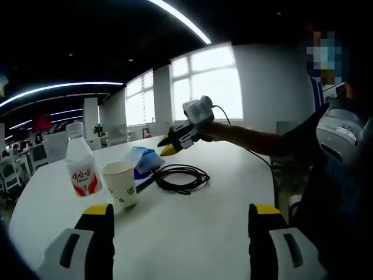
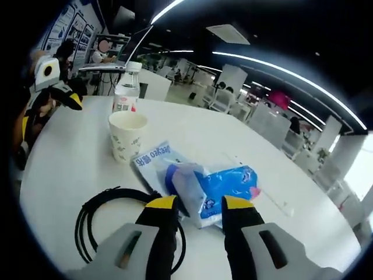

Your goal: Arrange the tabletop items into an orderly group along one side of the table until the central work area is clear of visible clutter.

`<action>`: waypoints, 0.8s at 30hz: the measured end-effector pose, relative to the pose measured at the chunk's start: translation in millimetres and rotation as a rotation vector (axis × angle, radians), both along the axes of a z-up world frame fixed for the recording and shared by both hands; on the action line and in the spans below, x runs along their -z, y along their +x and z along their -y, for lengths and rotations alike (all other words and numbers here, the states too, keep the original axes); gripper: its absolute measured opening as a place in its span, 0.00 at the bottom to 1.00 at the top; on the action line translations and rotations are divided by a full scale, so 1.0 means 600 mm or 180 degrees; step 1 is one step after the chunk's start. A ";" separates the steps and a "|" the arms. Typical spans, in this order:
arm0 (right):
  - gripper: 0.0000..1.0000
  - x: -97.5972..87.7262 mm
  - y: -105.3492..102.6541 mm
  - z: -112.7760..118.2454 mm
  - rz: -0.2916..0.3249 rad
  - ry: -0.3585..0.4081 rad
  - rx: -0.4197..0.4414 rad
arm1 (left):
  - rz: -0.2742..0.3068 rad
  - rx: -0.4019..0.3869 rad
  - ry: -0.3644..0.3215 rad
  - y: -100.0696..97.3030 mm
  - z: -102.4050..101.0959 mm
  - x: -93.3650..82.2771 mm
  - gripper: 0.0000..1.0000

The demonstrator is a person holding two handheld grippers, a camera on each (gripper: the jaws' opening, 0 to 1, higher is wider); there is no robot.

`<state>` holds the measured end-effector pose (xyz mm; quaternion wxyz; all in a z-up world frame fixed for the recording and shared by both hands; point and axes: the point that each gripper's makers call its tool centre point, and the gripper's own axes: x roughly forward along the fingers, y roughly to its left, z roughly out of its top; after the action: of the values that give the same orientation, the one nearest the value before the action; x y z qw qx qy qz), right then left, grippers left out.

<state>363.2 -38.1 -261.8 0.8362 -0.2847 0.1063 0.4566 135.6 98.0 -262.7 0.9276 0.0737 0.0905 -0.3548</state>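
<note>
Nearest, in the left gripper view, left claw [image 1: 181, 219] spread wide with nothing between its yellow-tipped jaws, hovering over bare white counter [image 1: 192, 233]. Just beyond, a paper cup [image 1: 120, 184] standing upright, touching or almost touching a capped plastic bottle [image 1: 81, 160] with a red-and-white label. Behind the cup, a blue wet-wipes pack [image 1: 144, 161] lying flat, and beside it a coiled black cable [image 1: 182, 177]. Farther off, right claw [image 1: 169, 145] held above the pack by a person's outstretched arm [image 1: 250, 139]. Seen from the right gripper view, right claw [image 2: 197, 211] parted narrowly, poised just over the near edge of the wipes pack [image 2: 215, 186], gripping nothing clearly; cable [image 2: 96, 219] at its left, cup [image 2: 127, 135] and bottle [image 2: 126, 88] beyond, left claw [image 2: 67, 100] at the far left edge.
</note>
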 end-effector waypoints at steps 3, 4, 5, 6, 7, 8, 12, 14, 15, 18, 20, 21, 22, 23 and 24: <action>0.25 0.001 0.004 -0.003 -0.0003 0.0017 0.0016 | -0.0003 -0.0008 0.0000 0.000 -0.001 0.000 0.95; 0.24 0.002 0.005 -0.004 -0.0017 0.0023 0.0021 | 0.0000 -0.0006 -0.0002 0.000 -0.001 0.000 0.95; 0.24 0.003 0.006 -0.007 -0.0036 0.0042 0.0020 | 0.0000 -0.0001 -0.0006 0.000 -0.001 -0.001 0.95; 0.24 0.004 0.006 -0.009 -0.0050 0.0053 0.0024 | 0.0001 0.0001 -0.0006 -0.001 0.000 -0.001 0.95; 0.24 0.008 0.007 -0.012 -0.0067 0.0052 0.0021 | 0.0006 0.0005 -0.0006 -0.001 0.000 -0.002 0.95; 0.24 0.010 0.008 -0.014 -0.0078 0.0047 0.0024 | 0.0006 0.0003 -0.0010 -0.001 -0.001 -0.002 0.95; 0.22 0.018 0.016 -0.019 -0.0120 0.0070 0.0068 | 0.0004 -0.0005 -0.0015 -0.003 -0.003 -0.002 0.95; 0.21 0.021 0.014 -0.019 -0.0138 0.0086 0.0079 | -0.0003 -0.0006 -0.0007 -0.005 -0.004 0.000 0.95; 0.20 0.024 0.014 -0.019 -0.0151 0.0082 0.0087 | -0.0005 -0.0008 -0.0007 -0.005 -0.005 0.000 0.95; 0.15 0.032 0.018 -0.017 -0.0172 0.0062 0.0096 | -0.0004 -0.0029 -0.0014 -0.006 -0.008 0.000 0.95; 0.12 0.037 0.021 -0.016 -0.0181 0.0049 0.0095 | -0.0006 -0.0036 -0.0016 -0.006 -0.011 0.000 0.95; 0.10 0.038 0.021 -0.015 -0.0195 0.0052 0.0094 | -0.0006 -0.0041 -0.0015 -0.007 -0.013 0.000 0.95; 0.09 0.039 0.021 -0.015 -0.0200 0.0051 0.0090 | -0.0006 -0.0043 -0.0016 -0.007 -0.013 0.000 0.96; 0.08 0.040 0.023 -0.012 -0.0171 0.0034 0.0105 | -0.0015 -0.0043 -0.0017 -0.008 -0.015 0.000 0.96; 0.07 0.040 0.024 -0.012 -0.0164 0.0034 0.0108 | -0.0018 -0.0047 -0.0016 -0.007 -0.016 0.000 0.96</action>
<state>377.4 -30.9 -285.6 0.8423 -0.2665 0.1302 0.4502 131.2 107.7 -263.0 0.9301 0.0696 0.0928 -0.3484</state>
